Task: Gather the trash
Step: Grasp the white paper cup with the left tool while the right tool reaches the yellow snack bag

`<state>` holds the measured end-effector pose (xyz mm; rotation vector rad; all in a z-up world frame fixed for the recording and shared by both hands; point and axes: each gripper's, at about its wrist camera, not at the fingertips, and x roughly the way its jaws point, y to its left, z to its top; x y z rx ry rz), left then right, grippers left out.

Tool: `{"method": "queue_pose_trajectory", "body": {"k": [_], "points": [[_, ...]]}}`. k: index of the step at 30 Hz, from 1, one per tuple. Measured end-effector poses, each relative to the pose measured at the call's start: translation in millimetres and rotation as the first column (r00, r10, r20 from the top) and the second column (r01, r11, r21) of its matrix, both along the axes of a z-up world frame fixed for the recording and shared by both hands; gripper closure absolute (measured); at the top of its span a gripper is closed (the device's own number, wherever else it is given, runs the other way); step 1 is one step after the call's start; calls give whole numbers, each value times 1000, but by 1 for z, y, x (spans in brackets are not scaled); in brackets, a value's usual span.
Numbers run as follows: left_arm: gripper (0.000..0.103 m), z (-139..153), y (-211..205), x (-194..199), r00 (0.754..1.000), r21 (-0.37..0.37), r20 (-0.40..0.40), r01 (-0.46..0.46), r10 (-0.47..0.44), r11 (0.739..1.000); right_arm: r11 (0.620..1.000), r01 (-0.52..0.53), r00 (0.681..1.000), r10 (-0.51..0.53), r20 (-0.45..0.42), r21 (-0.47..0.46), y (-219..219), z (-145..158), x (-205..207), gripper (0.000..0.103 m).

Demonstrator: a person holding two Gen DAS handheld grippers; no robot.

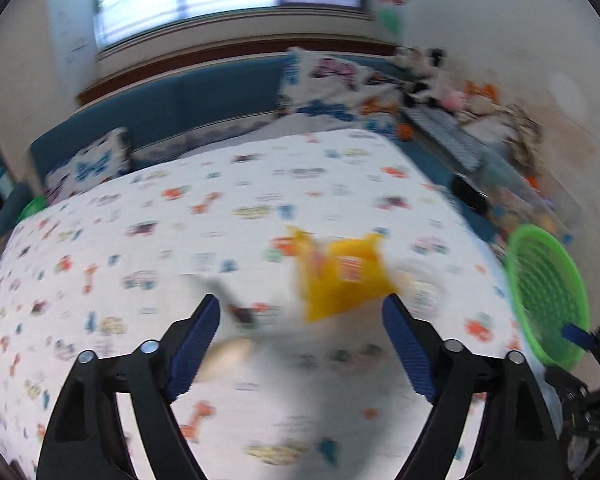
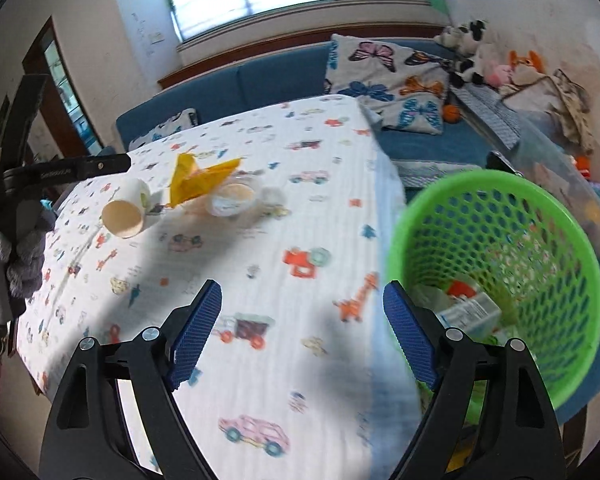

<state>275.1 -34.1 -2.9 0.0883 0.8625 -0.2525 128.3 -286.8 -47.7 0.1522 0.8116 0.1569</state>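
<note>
Lay crumpled on the patterned table (image 2: 260, 280): yellow wrapper (image 2: 198, 180), beside tipped paper cup (image 2: 126, 212) and a lidded tub (image 2: 231, 199). Stood at the table's right edge: green basket (image 2: 540, 216), holding cartons. Gaped empty: left claw (image 1: 300, 340), right claw (image 2: 302, 332).

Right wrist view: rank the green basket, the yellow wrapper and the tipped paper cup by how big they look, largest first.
1. Green basket, though it sits nearest the camera.
2. Yellow wrapper.
3. Paper cup, close to the wrapper in size, so that order is unsure.

Bare tablecloth (image 2: 268, 280) ahead (basket (image 2: 496, 184) rightward)
</note>
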Motion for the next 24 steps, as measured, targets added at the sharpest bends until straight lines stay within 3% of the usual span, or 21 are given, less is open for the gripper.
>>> {"method": "queue_pose_trajectory", "body": {"k": [7, 18, 24], "points": [[20, -24, 49, 41, 983, -13, -110, -152, 149, 988, 999, -53, 999, 53, -6, -1, 23, 7, 26, 20], [17, -66, 74, 74, 951, 9, -227, -212, 209, 977, 993, -120, 992, 119, -29, -17, 55, 7, 62, 20], [17, -83, 86, 79, 932, -60, -304, -224, 196, 973, 988, -154, 987, 153, -48, -16, 76, 6, 88, 20]]}}
